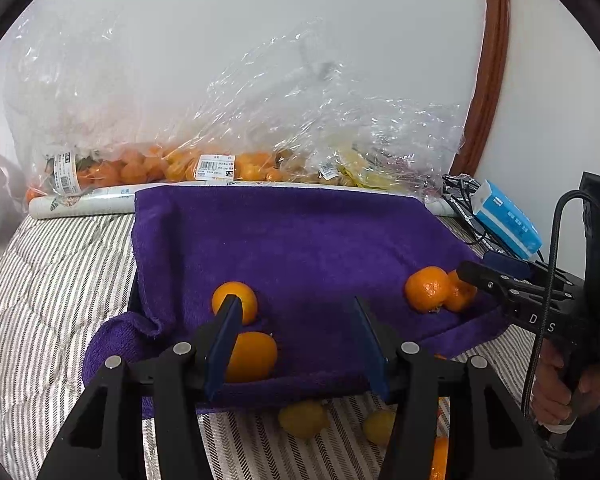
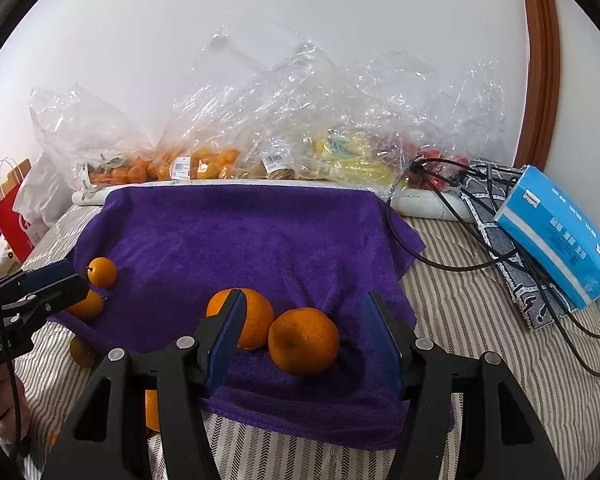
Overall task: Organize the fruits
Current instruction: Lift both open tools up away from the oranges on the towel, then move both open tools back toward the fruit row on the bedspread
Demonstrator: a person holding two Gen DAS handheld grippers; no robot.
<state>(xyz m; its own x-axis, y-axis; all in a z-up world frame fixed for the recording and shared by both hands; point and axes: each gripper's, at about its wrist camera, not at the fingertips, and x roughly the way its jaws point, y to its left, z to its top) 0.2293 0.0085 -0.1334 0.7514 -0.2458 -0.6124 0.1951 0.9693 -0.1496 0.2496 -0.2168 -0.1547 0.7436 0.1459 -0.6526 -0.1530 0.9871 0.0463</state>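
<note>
A purple towel (image 1: 292,240) (image 2: 244,236) lies on a striped bed. Two small smooth oranges (image 1: 236,300) (image 1: 252,356) sit at its left front; they also show in the right wrist view (image 2: 102,272) (image 2: 86,304). Two larger mandarins (image 1: 426,289) (image 1: 460,292) sit at its right front, also in the right wrist view (image 2: 252,316) (image 2: 303,340). My left gripper (image 1: 296,340) is open and empty beside the small oranges. My right gripper (image 2: 304,340) is open, with one mandarin between its jaws, not touching.
Two yellow fruits (image 1: 304,418) (image 1: 378,426) and an orange one (image 2: 152,410) lie on the striped sheet (image 2: 480,320) in front of the towel. Clear bags of fruit (image 2: 204,164) line the wall. A blue tissue pack (image 2: 556,232) and black cables (image 2: 460,256) lie at right.
</note>
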